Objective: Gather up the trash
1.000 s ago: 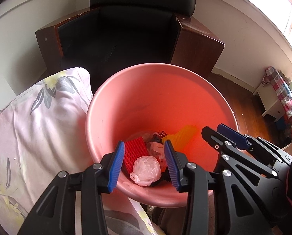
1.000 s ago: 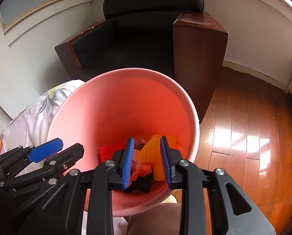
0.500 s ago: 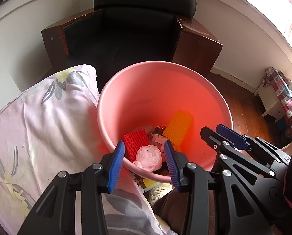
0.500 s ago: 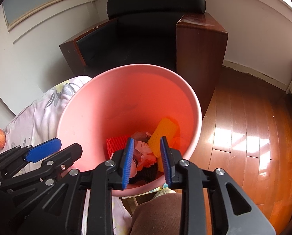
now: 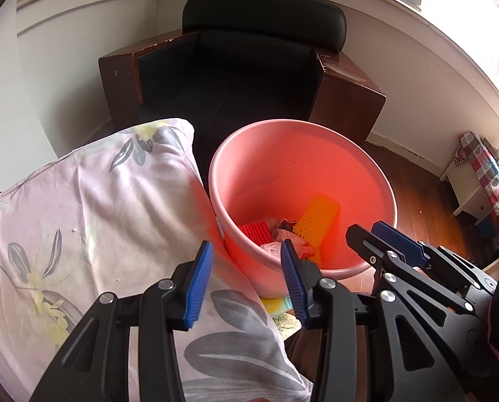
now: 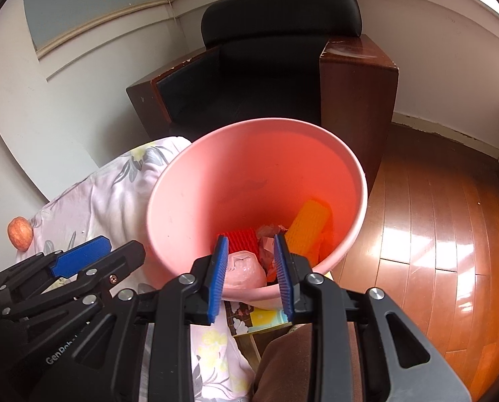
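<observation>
Armchair (image 5: 249,77): sitting against the wall in the corner, black cushions between dark wooden sides, just behind the bin.
Bedding (image 5: 92,221): pale pink cloth with a grey and yellow flower print, lying to the left of the bin and touching its side.
Floor (image 6: 433,234): reddish wooden boards, catching glare to the right of the bin.
Bin (image 6: 196,174): a pink plastic bucket, standing between the bedding and the floor boards, its mouth facing both cameras.
Left gripper (image 5: 246,281): hovering over the bedding at the bin's near rim, blue pads spread wide, nothing sitting between them.
Right gripper (image 6: 249,274): hanging over the bin's near rim, pads parted by a narrower gap, gripping nothing.
Trash: lying at the bottom of the bin, where a yellow foam net (image 6: 308,226) is leaning on the right wall, a red foam net (image 6: 241,238) is lying to its left, and a pink plastic bag (image 6: 242,273) is resting nearest the rim, with crumpled scraps between them.
Apple (image 6: 20,233): resting on the bedding's far left edge, well apart from the bin.
</observation>
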A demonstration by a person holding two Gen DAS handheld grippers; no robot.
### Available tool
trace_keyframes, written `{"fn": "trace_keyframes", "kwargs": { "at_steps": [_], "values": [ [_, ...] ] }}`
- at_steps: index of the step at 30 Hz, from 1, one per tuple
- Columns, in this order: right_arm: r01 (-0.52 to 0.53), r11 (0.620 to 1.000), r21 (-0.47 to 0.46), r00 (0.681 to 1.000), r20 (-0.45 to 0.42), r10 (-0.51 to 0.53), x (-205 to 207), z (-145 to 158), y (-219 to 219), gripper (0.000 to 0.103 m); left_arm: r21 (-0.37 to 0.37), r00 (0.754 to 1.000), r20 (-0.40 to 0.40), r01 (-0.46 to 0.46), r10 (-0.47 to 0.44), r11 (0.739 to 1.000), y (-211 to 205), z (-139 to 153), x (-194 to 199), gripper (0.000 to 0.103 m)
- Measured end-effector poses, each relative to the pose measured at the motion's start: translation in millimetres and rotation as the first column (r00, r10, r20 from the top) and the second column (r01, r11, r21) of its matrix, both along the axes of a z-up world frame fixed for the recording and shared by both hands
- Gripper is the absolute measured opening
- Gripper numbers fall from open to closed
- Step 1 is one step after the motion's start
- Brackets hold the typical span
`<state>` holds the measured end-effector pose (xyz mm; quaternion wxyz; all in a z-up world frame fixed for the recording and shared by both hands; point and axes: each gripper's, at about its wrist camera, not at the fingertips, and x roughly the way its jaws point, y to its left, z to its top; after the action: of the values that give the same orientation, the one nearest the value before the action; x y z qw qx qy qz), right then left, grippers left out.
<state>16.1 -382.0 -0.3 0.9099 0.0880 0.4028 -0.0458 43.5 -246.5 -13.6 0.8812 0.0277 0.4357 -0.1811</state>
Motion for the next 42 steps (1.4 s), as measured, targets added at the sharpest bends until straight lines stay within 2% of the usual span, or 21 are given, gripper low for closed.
{"fn": "trace_keyframes", "kwargs": {
  "at_steps": [3, 12, 18, 25, 34, 42],
  "values": [
    [-0.024, 1.000, 0.006, 1.000, -0.001, 0.024, -3.1, 0.4, 7.7, 0.031, 0.000, 1.000, 0.008, -0.029, 0.029, 1.000, 10.2, -0.1, -5.7, 0.041],
    [-0.141, 0.990, 0.003, 0.988, 0.068, 0.140, -13.3, 8.3, 41.3, 0.034, -0.015, 0.988, 0.060, -0.145, 0.146, 0.989, 52.5, 1.1, -22.8, 0.041],
    [-0.223, 0.975, -0.022, 0.968, 0.110, 0.224, -14.8, 12.4, 72.3, 0.034, -0.006, 0.965, 0.115, -0.236, 0.236, 0.972, 80.1, 7.2, -31.5, 0.041],
    [-0.304, 0.952, -0.030, 0.944, 0.125, 0.305, -12.2, 14.6, 106.0, 0.034, -0.012, 0.936, 0.144, -0.324, 0.323, 0.946, 115.7, 10.5, -40.6, 0.040],
    [-0.381, 0.924, -0.038, 0.912, 0.148, 0.382, -13.3, 18.9, 146.2, 0.034, -0.007, 0.901, 0.173, -0.402, 0.397, 0.916, 152.3, 10.9, -51.2, 0.041],
    [-0.407, 0.913, -0.033, 0.899, 0.165, 0.406, -15.7, 19.4, 166.0, 0.034, -0.005, 0.881, 0.193, -0.439, 0.432, 0.899, 170.3, 13.1, -61.1, 0.041]
  ]
}}
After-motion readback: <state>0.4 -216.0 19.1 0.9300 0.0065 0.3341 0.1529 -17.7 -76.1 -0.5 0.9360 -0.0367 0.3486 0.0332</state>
